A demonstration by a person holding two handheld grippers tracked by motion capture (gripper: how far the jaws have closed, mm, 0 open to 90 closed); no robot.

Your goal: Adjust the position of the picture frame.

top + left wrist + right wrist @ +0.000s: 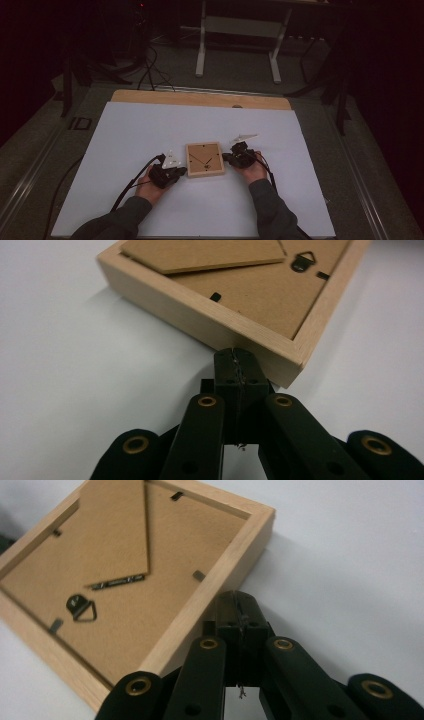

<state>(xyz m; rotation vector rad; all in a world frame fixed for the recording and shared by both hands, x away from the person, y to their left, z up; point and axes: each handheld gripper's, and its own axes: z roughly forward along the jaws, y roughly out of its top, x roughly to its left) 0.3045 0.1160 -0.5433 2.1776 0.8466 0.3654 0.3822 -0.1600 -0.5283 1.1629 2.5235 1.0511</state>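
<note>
Square light-wood picture frame [204,159], lying face down on the white table sheet [130,135], near the front centre, with its brown fibreboard back, folded stand and small metal hanging ring [81,607] turned upward.

I have the left gripper [176,173] at the frame's left outer wall; in the left gripper view its jaws are pressed fully together, nothing between them, tips [235,360] just at the wood near a corner. The right gripper [231,158] stands at the opposite wall; in the right gripper view its jaws are likewise closed on nothing, tips [236,602] against or just beside the outer side of the rail. Whether either truly touches I cannot tell.

Step in hand, as I judge it: bracketing the frame from both sides with closed jaws, to square it up or steady it.

The next move calls for equal, gentle inward pressure from both sides, kept low on the walls, so the frame does not twist or skid; to free the back's small metal tabs [199,575], one gripper must hold while the other works.
</note>
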